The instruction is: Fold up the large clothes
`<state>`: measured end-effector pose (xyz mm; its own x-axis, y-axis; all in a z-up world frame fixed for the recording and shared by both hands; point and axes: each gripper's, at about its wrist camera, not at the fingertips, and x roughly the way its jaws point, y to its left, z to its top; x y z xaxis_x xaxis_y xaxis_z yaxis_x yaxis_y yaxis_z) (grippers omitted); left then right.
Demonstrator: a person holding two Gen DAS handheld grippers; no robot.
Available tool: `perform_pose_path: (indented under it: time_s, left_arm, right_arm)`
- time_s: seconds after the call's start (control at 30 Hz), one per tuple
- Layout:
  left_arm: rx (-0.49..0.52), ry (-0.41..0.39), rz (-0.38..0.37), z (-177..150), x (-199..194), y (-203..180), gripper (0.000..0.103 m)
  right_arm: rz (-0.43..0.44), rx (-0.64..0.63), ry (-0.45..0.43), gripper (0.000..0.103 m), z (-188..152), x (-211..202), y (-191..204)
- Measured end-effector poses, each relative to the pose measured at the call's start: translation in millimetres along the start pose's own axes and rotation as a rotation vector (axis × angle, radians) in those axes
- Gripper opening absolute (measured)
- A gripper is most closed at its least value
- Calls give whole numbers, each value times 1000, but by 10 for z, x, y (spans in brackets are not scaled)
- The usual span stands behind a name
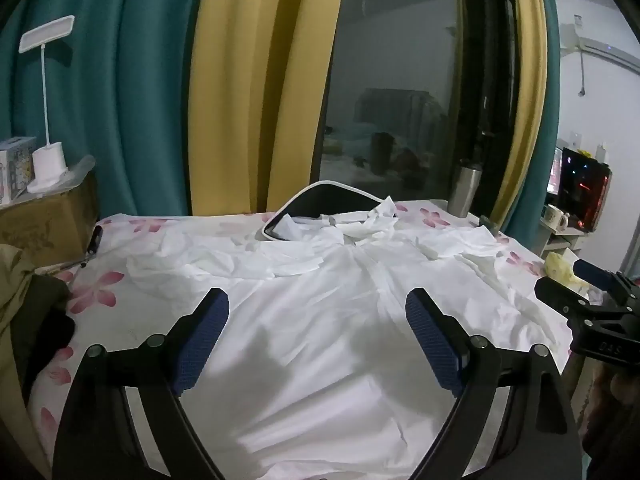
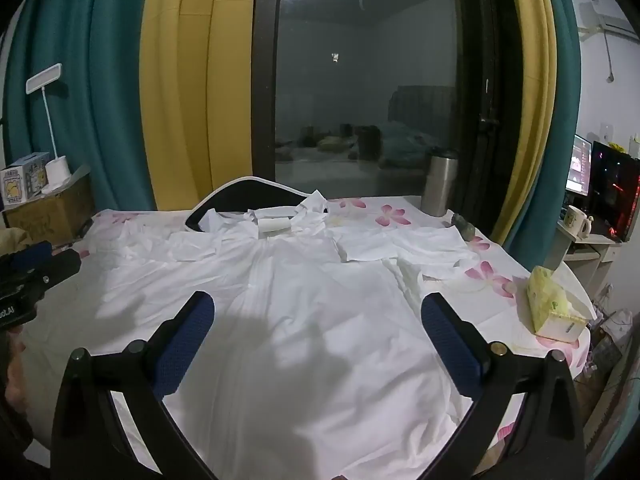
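A large white shirt (image 1: pixel 320 320) lies spread flat on a table with a pink-flowered cloth (image 1: pixel 100 292), collar at the far side, sleeves folded near the shoulders. It also shows in the right wrist view (image 2: pixel 312 320). My left gripper (image 1: pixel 316 304) is open and empty, held above the shirt's body. My right gripper (image 2: pixel 318 308) is open and empty above the shirt too. The right gripper shows at the right edge of the left wrist view (image 1: pixel 588 308); the left gripper shows at the left edge of the right wrist view (image 2: pixel 36 272).
A dark chair back (image 2: pixel 248 196) stands behind the collar. A steel tumbler (image 2: pixel 440 184) stands at the far right corner. A yellow tissue pack (image 2: pixel 552 304) lies at the table's right edge. A cardboard box (image 1: pixel 52 216) with a white lamp (image 1: pixel 46 160) stands left. Curtains and a window are behind.
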<state>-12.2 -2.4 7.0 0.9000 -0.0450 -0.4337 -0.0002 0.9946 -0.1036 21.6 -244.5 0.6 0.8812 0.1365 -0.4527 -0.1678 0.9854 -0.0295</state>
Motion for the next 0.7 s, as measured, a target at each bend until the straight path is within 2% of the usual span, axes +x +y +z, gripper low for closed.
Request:
perform_pose_path:
  time_s: [0.7]
  left_arm:
    - [11,-6,3,2,-4,-14,92]
  right_arm:
    - [-2,4,2,102,-3,8,5]
